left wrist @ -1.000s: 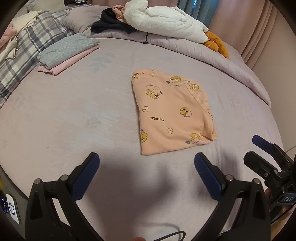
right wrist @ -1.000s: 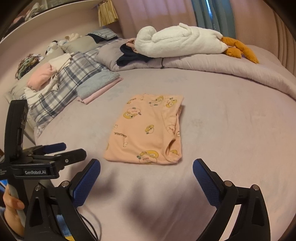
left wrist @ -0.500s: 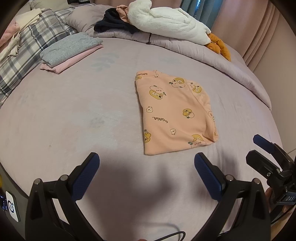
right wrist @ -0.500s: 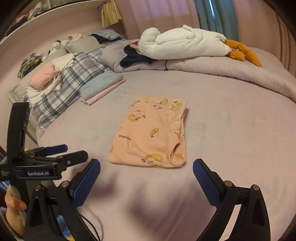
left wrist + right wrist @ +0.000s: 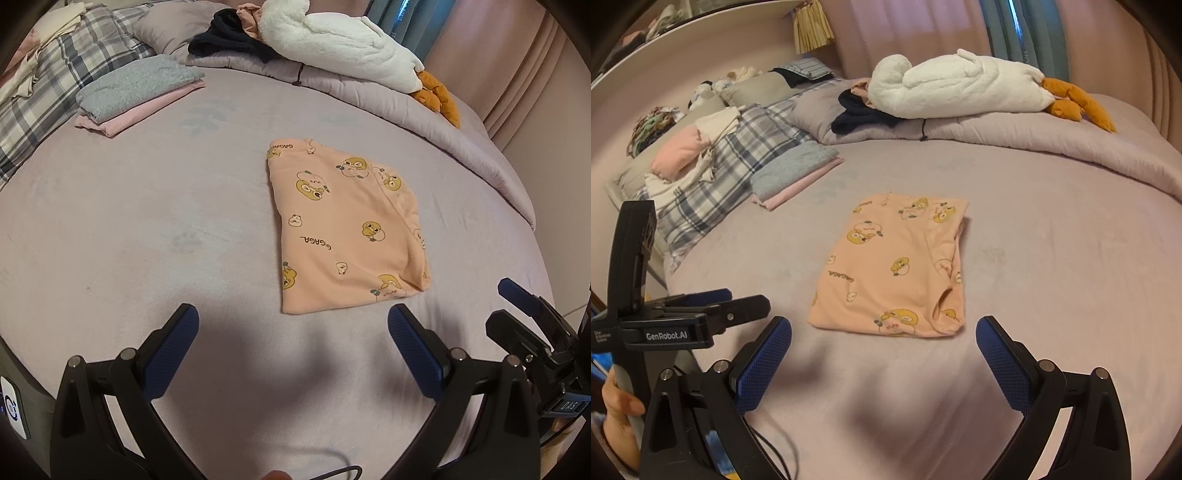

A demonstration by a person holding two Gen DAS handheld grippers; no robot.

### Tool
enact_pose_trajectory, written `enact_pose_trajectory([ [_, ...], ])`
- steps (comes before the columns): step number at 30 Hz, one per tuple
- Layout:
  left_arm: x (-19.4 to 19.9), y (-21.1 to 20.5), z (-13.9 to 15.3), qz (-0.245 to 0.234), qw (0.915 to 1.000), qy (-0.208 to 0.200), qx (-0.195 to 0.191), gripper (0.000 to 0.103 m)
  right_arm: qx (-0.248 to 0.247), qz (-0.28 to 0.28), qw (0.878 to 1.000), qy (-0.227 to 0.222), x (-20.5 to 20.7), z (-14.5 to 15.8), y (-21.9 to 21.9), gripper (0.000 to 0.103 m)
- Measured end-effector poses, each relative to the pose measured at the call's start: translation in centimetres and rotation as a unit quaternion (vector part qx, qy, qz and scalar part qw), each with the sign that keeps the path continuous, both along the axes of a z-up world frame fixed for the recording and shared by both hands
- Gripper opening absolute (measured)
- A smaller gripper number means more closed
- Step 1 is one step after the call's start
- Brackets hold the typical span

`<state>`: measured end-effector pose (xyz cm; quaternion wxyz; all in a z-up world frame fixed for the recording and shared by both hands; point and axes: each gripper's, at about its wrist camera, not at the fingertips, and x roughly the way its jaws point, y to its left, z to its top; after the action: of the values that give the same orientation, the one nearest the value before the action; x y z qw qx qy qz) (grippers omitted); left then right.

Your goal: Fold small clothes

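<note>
On the bed (image 5: 129,229), near its middle, lies a small peach top (image 5: 343,229) with little yellow ducks and the word GAGA printed on it. It is folded into a flat, neat shape and rests on the soft purple cover. Nothing is touching it. The left gripper (image 5: 291,325) is held over the near edge of the bed, just in front of the top, and its blue jaws are spread wide with nothing between them. The right gripper (image 5: 882,336) is beside it, a little to the right, and its jaws are spread wide too and hold nothing. A hand (image 5: 618,421) grips the handle of the left gripper at the left edge of the right wrist view. Farther back on the left, a folded grey cloth (image 5: 136,86) sits on top of a folded pink cloth (image 5: 147,112). A plaid blanket (image 5: 738,155) lies beside that stack. At the far side of the bed, a big white stuffed goose (image 5: 960,85) with orange feet lies on a rolled purple quilt (image 5: 1034,136), next to some dark clothes (image 5: 860,114).
</note>
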<state>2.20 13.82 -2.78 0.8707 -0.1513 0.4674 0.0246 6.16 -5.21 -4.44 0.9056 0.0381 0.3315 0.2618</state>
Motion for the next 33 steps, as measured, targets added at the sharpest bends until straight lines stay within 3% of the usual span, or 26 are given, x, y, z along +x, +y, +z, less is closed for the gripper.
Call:
enact_pose_trajectory([
  [20,0.0,-0.5,0.6,0.004,0.9991,-0.007,0.041,0.102,0.009,0.005,1.0,-0.003,0.6,0.1,-0.7,0.099],
  [33,-0.4,-0.8,1.1,0.007,0.9989,-0.012,0.046,0.102,0.008,0.009,1.0,-0.01,0.4,0.5,-0.8,0.099],
])
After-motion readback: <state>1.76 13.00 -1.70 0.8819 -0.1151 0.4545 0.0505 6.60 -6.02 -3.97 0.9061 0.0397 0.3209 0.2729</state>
